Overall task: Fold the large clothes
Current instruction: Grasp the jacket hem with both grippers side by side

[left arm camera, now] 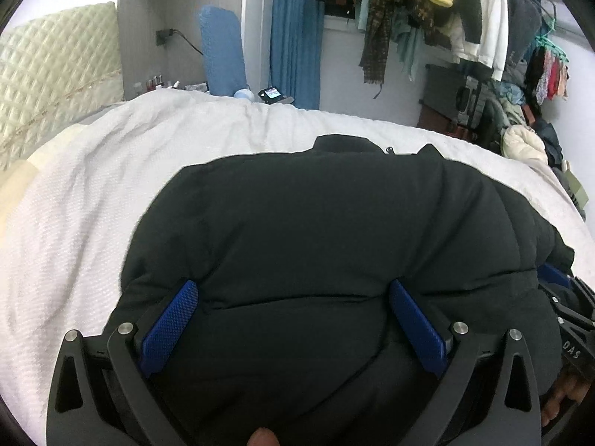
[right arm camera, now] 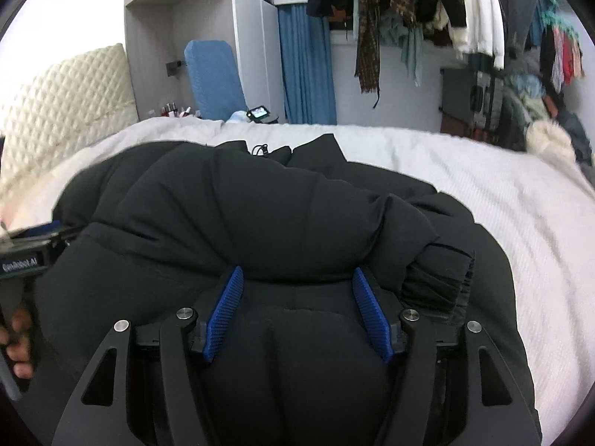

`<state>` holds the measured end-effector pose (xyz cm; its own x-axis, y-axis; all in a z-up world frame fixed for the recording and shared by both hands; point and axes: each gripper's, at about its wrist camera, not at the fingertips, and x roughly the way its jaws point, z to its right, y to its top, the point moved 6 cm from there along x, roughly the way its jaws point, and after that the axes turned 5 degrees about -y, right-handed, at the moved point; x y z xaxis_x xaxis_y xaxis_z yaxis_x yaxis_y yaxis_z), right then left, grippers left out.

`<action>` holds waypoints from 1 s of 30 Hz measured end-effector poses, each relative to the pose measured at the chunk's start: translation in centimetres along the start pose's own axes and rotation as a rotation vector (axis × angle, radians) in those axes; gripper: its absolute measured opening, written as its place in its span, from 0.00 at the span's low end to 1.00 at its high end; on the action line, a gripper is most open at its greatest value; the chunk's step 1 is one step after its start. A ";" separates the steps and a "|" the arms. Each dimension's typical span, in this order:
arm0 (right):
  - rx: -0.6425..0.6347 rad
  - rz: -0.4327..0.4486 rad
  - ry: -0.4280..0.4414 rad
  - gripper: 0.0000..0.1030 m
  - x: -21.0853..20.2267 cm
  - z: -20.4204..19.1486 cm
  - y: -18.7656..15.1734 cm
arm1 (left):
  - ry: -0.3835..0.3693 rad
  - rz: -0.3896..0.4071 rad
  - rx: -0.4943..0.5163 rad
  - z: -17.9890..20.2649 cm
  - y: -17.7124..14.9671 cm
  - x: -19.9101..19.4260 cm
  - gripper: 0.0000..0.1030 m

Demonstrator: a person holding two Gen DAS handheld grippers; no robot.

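Nearest the left camera, the left gripper [left arm camera: 293,290] has its blue pads [left arm camera: 169,329] spread wide, with the puffy hem of the black padded jacket [left arm camera: 334,223] bulging up between them; the cloth fills the gap, but whether the pads press on it or merely straddle it I cannot tell. The right gripper [right arm camera: 297,278] stands about half open, its ribbed blue fingers [right arm camera: 223,319] flanking another thick roll of the same jacket, and again a true pinch cannot be made out. An elastic cuff [right arm camera: 438,282] of a sleeve lies bunched just right of that gripper. The jacket lies folded over itself on the white bedspread [left arm camera: 93,186], near the bed's close edge. Beyond stand a quilted headboard [left arm camera: 55,74], a blue curtain [left arm camera: 295,44] and hanging clothes [left arm camera: 427,7].
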<state>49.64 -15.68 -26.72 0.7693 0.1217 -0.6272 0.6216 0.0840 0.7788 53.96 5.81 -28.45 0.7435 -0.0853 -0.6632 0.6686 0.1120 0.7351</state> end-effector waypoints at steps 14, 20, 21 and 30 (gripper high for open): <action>0.032 0.149 0.068 0.99 -18.0 -1.6 7.0 | -0.030 0.136 -0.064 1.1 4.7 -19.1 1.00; 0.028 0.223 0.073 1.00 -26.9 -2.7 8.4 | -0.067 0.205 -0.049 2.5 4.5 -29.5 1.00; 0.024 0.233 0.075 1.00 -28.7 -2.9 8.4 | -0.075 0.213 -0.049 2.6 4.2 -31.2 1.00; -0.021 0.276 0.085 1.00 -36.9 -5.0 5.0 | -0.096 0.254 -0.010 3.0 -1.1 -42.2 1.00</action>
<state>23.64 -14.83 0.34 0.8934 0.2254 -0.3888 0.3864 0.0562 0.9206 21.89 6.37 -0.82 0.8854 -0.1466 -0.4412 0.4608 0.1511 0.8745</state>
